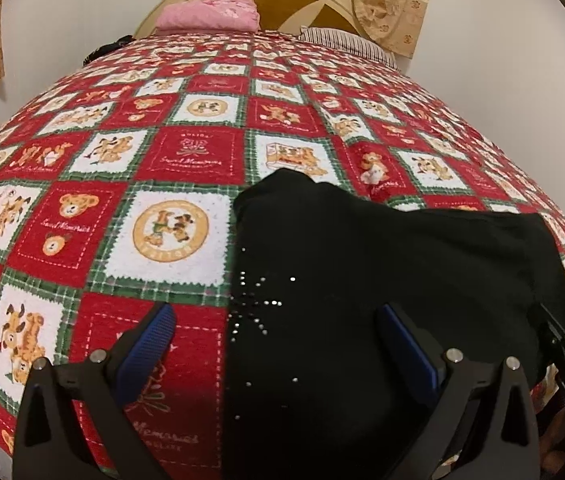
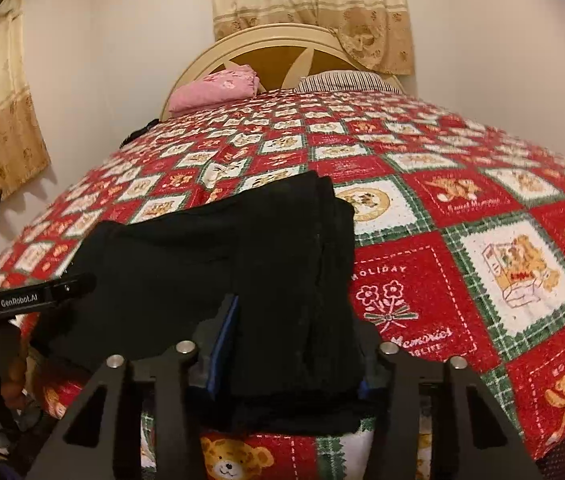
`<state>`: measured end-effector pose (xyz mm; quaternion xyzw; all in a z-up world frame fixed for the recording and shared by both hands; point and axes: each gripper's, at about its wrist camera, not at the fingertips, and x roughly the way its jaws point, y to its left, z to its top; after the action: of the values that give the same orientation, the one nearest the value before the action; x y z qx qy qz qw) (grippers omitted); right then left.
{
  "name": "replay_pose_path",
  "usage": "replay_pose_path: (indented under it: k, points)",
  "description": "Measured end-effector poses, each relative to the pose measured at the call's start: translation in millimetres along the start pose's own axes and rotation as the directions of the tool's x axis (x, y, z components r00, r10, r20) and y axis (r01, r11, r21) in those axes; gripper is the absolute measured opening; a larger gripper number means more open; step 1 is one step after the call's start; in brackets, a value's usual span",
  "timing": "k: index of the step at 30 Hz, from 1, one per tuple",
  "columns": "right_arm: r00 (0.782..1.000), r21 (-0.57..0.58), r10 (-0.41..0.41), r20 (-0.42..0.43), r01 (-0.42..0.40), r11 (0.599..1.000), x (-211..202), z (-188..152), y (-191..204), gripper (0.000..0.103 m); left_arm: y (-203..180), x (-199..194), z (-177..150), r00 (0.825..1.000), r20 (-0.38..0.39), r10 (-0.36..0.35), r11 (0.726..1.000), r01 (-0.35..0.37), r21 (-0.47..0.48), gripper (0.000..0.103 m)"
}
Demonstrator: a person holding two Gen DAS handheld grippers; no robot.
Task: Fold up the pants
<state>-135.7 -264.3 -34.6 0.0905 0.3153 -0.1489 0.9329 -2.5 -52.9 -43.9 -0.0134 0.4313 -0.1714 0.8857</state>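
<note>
The black pants (image 1: 382,264) lie folded in a thick bundle on the bed near its front edge, with small shiny studs on the left part. My left gripper (image 1: 274,320) is open, its blue pads (image 1: 158,332) spread wide over the bundle's left edge, holding nothing. In the right wrist view the pants (image 2: 210,256) lie in front of my right gripper (image 2: 294,344), whose jaws are closed around the stacked folds at the bundle's right end. The left gripper's body (image 2: 22,300) shows at the far left of that view.
A red, white and green teddy-bear quilt (image 1: 122,168) covers the bed. A pink folded cloth (image 1: 210,14) and a striped pillow (image 1: 346,40) lie by the headboard (image 2: 282,48). Curtains (image 2: 310,8) hang behind. The bed's front edge is just below the grippers.
</note>
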Motion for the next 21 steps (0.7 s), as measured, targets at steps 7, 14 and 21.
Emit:
replay_pose_path:
  k: [7,14,21]
  points:
    - [1.0,-0.05,-0.026,0.016,0.027,0.998,-2,-2,10,0.035,-8,2,2,1.0,-0.002,0.01,1.0,-0.01,0.011,0.103]
    - [1.0,-0.023,-0.016,0.017,0.016,1.0,-1,-4,8,0.035,-17,-1,2,1.0,-0.003,-0.017,0.999,0.017,0.043,0.08]
    - [1.0,-0.01,-0.009,0.015,0.009,1.0,-1,-5,10,0.035,-32,-6,2,1.0,0.022,0.021,0.995,-0.023,0.1,0.057]
